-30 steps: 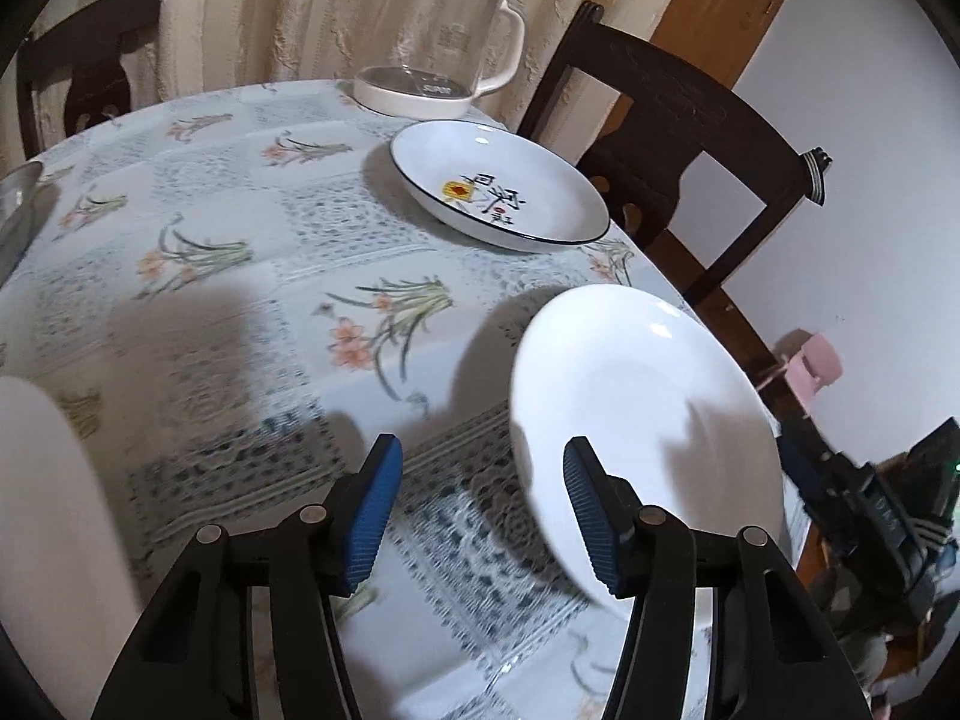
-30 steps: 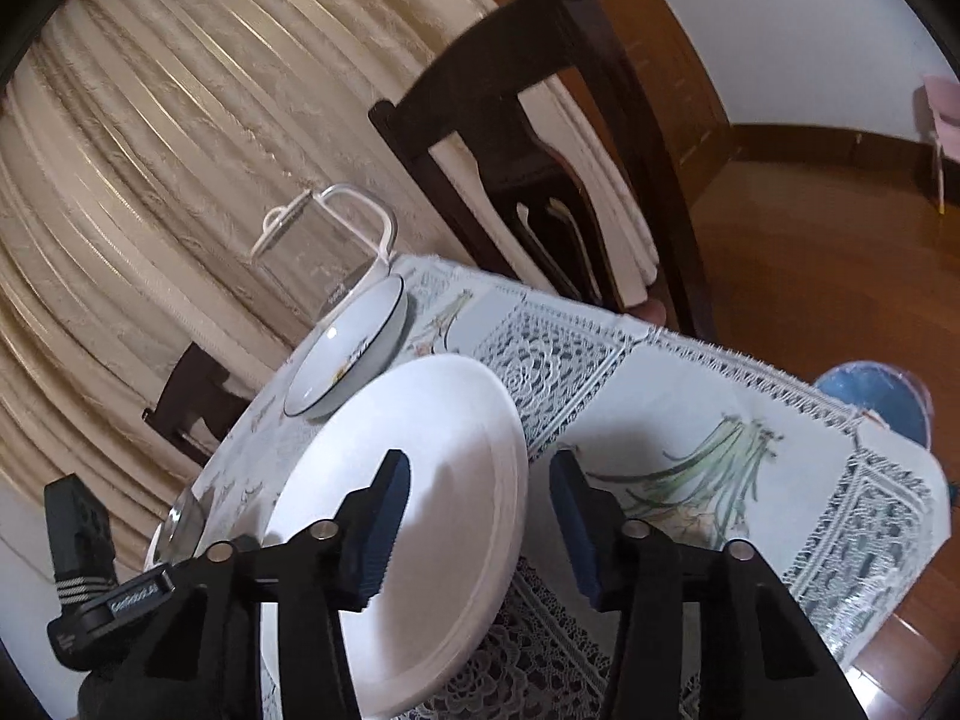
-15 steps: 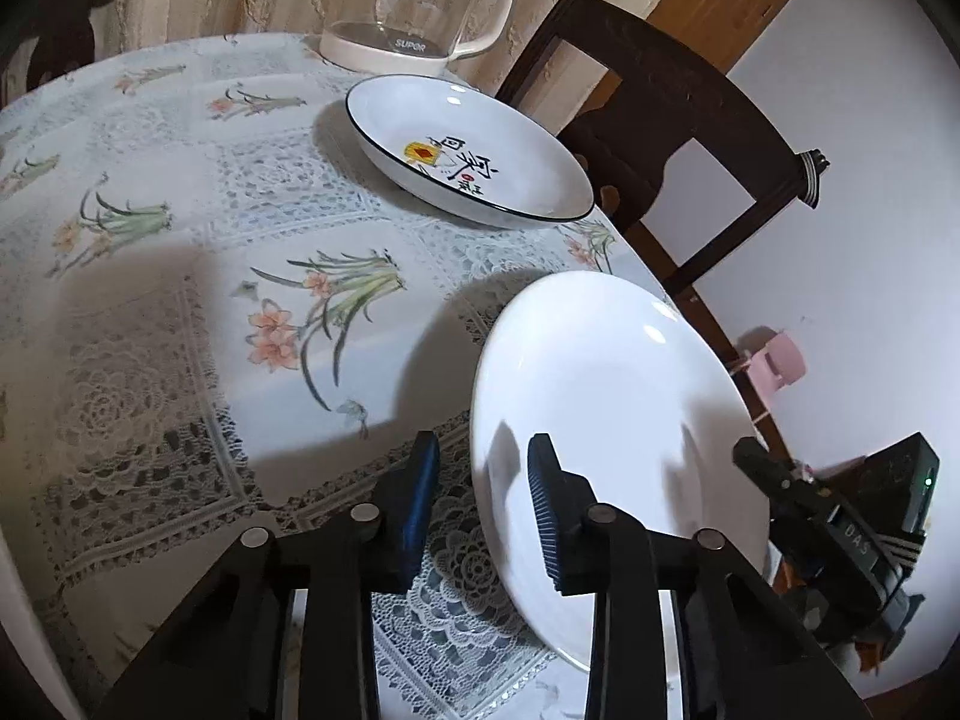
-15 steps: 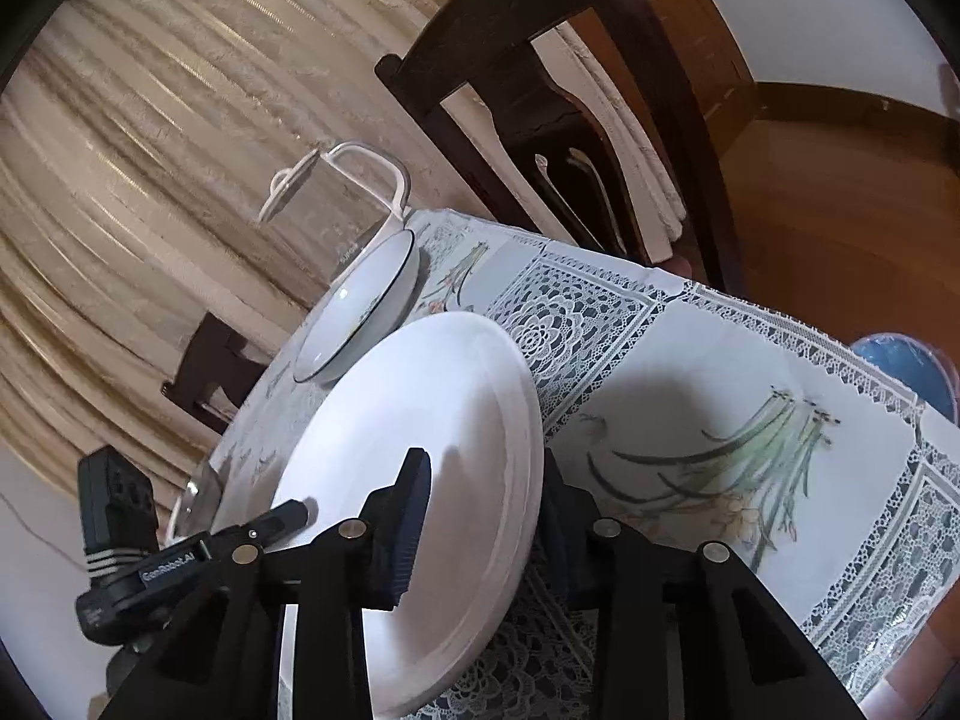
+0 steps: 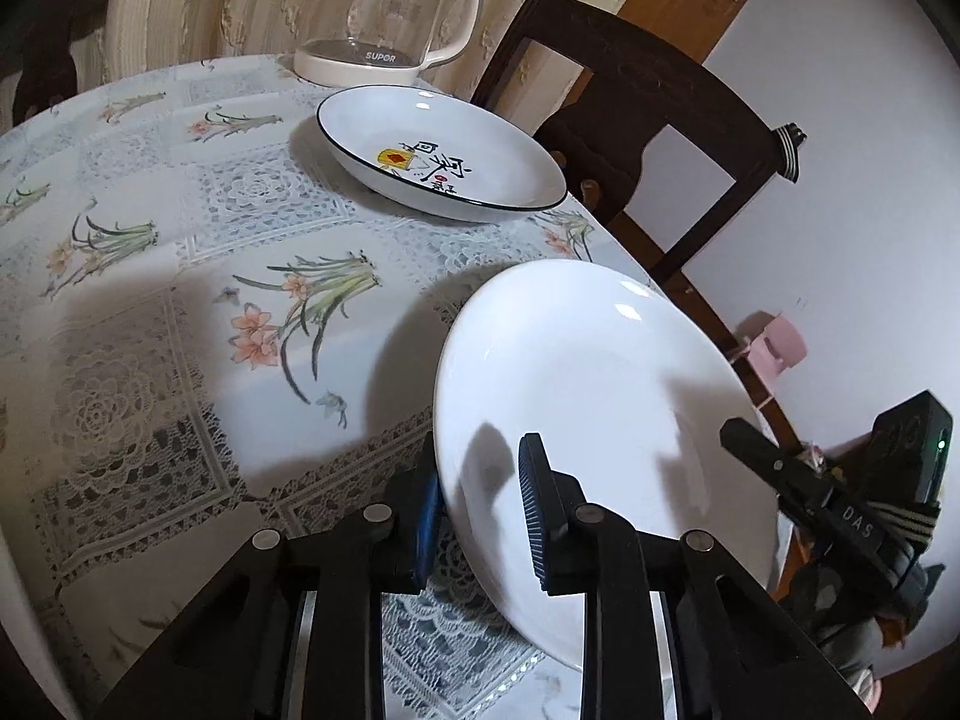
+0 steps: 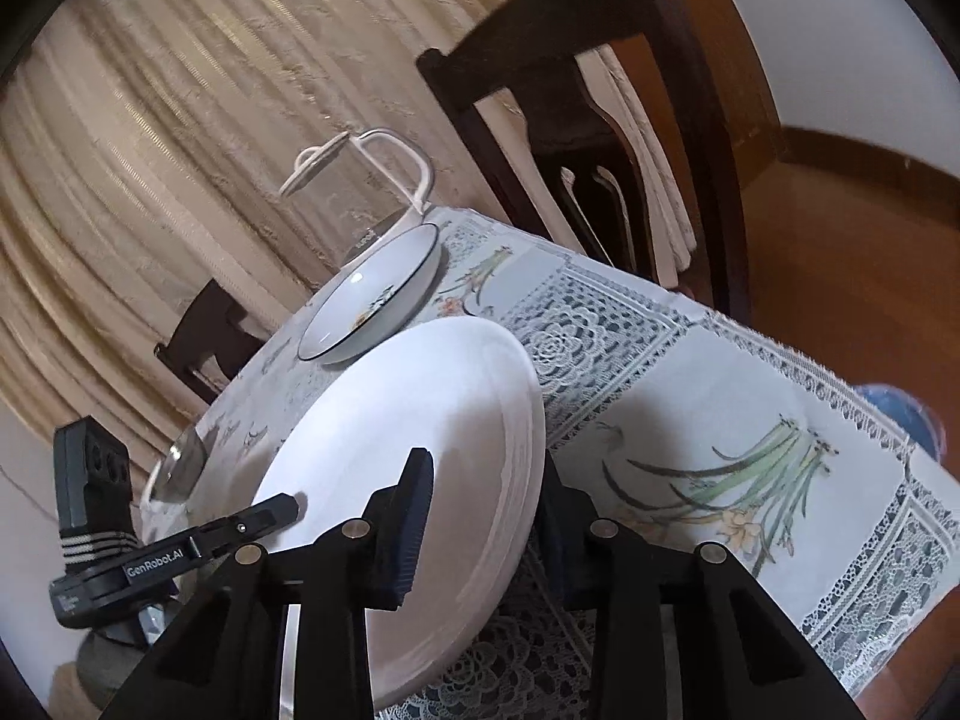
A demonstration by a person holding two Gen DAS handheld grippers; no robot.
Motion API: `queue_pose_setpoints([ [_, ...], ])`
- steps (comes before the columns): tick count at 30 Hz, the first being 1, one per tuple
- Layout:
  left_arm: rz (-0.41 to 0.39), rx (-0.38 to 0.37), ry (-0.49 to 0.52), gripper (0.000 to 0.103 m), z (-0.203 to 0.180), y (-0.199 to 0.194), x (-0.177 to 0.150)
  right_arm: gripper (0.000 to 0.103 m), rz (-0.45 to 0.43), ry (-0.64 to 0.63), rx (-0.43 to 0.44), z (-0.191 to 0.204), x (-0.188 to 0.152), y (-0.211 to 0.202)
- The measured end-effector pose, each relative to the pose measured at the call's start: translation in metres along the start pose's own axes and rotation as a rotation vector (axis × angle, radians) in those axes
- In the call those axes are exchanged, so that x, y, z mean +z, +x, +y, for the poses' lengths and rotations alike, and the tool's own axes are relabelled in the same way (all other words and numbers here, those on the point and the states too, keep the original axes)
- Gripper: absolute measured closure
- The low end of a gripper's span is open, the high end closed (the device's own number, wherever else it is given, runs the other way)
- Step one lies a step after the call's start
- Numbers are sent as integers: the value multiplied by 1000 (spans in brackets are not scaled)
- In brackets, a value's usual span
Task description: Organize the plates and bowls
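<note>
both tools have gone from standing apart to pinching the same white plate (image 5: 588, 396): a second ago the left tool (image 5: 480, 516) had its blue pads wide on either side of the near rim, and now they are narrowed onto that rim, one pad under the plate and one on its upper face. the right tool (image 6: 480, 516) has done the same on the opposite edge, with the rim sandwiched between its pads, one of them hidden behind the plate. the white plate (image 6: 414, 468) is now tilted, and seems to be lifted off the lace-patterned bench (image 5: 180, 276) near its right edge, though whether its lowest edge still touches the cloth cannot be told. further back, the black-rimmed dish (image 5: 441, 156) with painted characters sits flat on the bench just in front of the glass kettle (image 5: 384, 18), apart from the held plate. the grasp looks complete, so the task has likely moved from reaching to carrying; stacking the plate with the black-rimmed dish seems the natural next step. with two grips on a slick rim, uneven motion could twist or slip it.
</note>
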State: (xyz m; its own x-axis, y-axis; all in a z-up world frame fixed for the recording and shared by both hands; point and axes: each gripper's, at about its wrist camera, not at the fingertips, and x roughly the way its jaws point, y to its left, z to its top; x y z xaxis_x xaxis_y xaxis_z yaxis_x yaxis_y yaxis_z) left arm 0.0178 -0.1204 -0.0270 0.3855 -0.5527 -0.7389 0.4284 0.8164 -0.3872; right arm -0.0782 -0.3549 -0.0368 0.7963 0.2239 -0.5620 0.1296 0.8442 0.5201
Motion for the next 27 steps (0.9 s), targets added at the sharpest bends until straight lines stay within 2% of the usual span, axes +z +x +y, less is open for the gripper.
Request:
queue_pose_setpoints([
  [7, -37, 28, 10, 78, 2, -19, -8, 68, -1, -42, 28, 14, -4, -2],
  [18, -128, 50, -30, 78, 16, -74, -21, 68, -1, -105, 105, 54, -11, -6],
  [27, -211, 120, -60, 78, 38, -119, -35, 68, 44, -151, 179, 97, -23, 5],
])
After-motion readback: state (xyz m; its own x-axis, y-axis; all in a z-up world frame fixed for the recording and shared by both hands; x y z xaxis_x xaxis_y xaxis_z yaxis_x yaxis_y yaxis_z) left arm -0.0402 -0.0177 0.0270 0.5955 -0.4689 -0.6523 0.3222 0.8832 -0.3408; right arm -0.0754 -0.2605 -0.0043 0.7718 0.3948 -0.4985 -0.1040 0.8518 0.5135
